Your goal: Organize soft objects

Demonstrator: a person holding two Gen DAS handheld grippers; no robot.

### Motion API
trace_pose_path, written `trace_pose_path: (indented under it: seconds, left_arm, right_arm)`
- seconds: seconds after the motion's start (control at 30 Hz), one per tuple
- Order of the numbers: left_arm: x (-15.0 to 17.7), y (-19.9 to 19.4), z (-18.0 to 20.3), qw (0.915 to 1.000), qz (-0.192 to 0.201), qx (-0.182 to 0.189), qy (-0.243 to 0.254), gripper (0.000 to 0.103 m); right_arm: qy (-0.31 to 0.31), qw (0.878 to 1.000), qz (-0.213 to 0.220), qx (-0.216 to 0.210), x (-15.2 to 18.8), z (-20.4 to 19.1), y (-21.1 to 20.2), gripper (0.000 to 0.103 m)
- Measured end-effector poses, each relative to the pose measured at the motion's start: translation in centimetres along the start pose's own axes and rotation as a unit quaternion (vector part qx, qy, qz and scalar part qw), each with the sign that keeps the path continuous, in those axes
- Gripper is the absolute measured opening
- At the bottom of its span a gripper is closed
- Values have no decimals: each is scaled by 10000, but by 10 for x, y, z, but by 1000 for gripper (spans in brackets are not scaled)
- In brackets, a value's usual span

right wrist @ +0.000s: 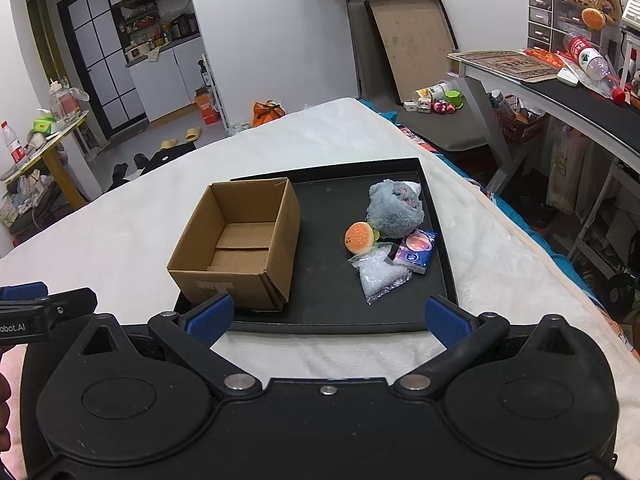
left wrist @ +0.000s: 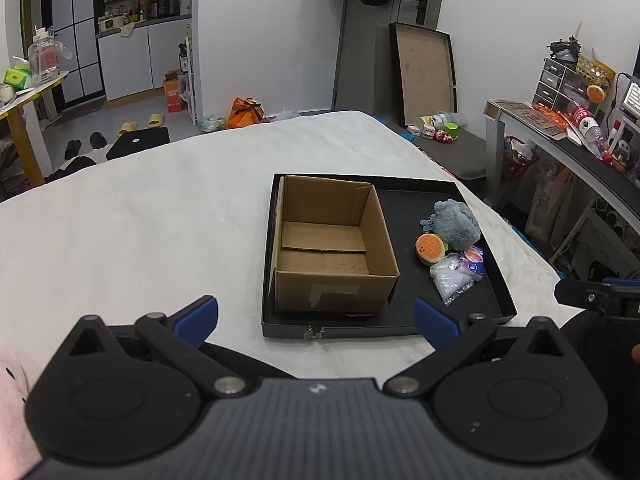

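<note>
While your left gripper (left wrist: 316,318) and right gripper (right wrist: 328,318) hover spread and empty, the toys (right wrist: 394,210) wait on the tray (right wrist: 320,316) beside the empty box (right wrist: 240,240), ready for packing.

From my remote seat, almost nothing could be read. The one clear string was "obot.AI" in white letters on the black body of the left gripper (right wrist: 24,322), seen at the left edge of the right wrist view (its first letter was cut off by the frame). The small purple packet (right wrist: 414,252) on the black tray (right wrist: 320,312) carried printed artwork, but I could not make out its wording. The red-labelled bottle (right wrist: 586,60) lying on the desk (right wrist: 580,92) showed a green and white emblem, its lettering too small to read. The orange carton (left wrist: 175,96) on the floor bore pale print that was illegible to me.
</note>
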State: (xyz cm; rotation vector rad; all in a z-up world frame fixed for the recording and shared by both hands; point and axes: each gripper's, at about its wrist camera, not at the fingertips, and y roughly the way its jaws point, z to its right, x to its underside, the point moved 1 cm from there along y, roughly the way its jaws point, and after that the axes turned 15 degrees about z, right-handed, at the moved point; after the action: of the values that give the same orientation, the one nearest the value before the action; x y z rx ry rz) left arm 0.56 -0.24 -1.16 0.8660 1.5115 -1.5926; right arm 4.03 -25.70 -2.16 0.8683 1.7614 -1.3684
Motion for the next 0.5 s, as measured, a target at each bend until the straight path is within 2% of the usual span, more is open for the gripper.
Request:
trace_pose_path:
  seconds: [0.5]
  left_arm:
    - [-1, 1, -1, 10000, -31, -36, -17, 103]
  right_arm:
    - [112, 9999, -74, -98, 1, 1, 0, 103]
